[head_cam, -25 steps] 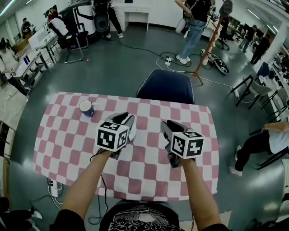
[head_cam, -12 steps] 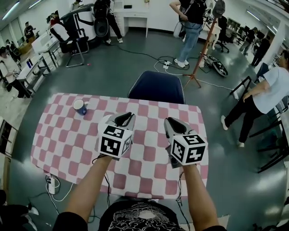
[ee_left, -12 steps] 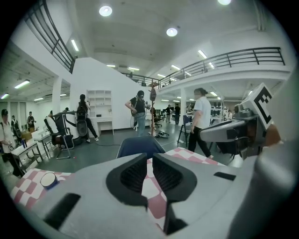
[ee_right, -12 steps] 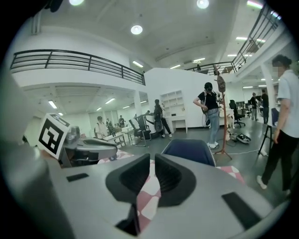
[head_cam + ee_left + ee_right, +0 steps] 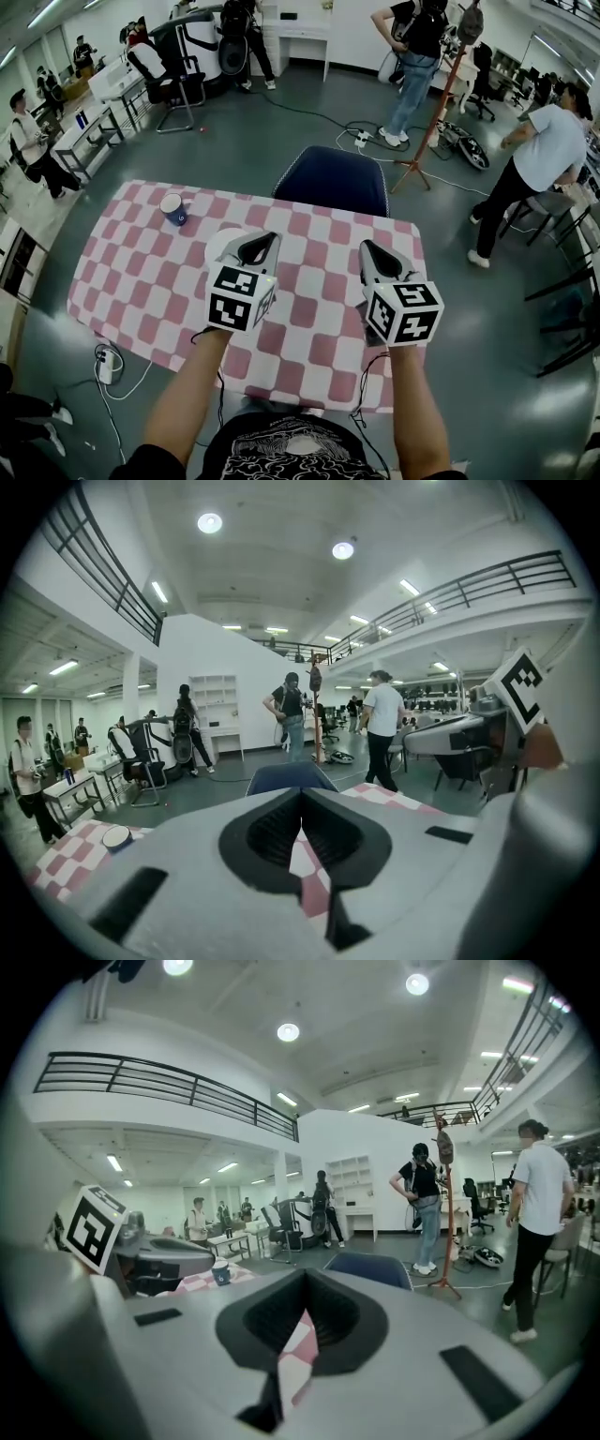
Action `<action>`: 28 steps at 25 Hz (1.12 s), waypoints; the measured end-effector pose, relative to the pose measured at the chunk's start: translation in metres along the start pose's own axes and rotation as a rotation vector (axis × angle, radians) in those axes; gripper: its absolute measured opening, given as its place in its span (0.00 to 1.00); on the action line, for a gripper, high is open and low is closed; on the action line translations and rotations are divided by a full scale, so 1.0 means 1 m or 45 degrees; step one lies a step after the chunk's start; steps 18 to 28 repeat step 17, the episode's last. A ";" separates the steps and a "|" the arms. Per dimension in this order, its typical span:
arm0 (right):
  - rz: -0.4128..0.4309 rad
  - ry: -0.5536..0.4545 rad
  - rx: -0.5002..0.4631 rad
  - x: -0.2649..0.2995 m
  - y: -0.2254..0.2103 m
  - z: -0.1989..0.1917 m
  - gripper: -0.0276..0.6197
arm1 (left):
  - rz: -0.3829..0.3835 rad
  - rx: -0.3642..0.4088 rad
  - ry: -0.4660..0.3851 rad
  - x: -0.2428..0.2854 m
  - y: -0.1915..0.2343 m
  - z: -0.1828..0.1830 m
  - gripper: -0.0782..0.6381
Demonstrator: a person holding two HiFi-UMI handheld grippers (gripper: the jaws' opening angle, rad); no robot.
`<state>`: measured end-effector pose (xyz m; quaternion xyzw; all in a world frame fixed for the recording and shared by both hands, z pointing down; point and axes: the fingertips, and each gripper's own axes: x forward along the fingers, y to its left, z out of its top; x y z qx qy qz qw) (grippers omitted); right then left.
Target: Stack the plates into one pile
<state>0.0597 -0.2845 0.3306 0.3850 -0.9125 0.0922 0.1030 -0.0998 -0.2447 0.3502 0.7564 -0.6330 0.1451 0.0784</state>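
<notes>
Head view: big pink-and-white check table (image 5: pixel 131 281) in middle. Blue chair (image 5: pixel 333 180) at far edge. Left gripper (image 5: pixel 263 242) and right gripper (image 5: pixel 369 249) side by side above cloth, both pinched tight, holding nothing. White plates (image 5: pixel 221 246) on table, partly hidden behind left gripper tip. Small blue cup (image 5: pixel 173 208) further left, apart from plates.

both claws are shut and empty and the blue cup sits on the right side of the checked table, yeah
Not quite: the head view shows the blue cup on the left side of the checked table. The left claw and right claw are indeed shut and empty.
</notes>
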 end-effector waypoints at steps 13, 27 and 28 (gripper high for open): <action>0.027 -0.018 -0.023 -0.004 0.007 0.001 0.05 | 0.045 -0.031 -0.013 -0.013 0.003 0.000 0.11; 0.027 -0.023 -0.021 -0.005 0.013 -0.002 0.05 | 0.039 -0.026 -0.017 -0.017 0.003 -0.003 0.11; 0.027 -0.023 -0.021 -0.005 0.013 -0.002 0.05 | 0.039 -0.026 -0.017 -0.017 0.003 -0.003 0.11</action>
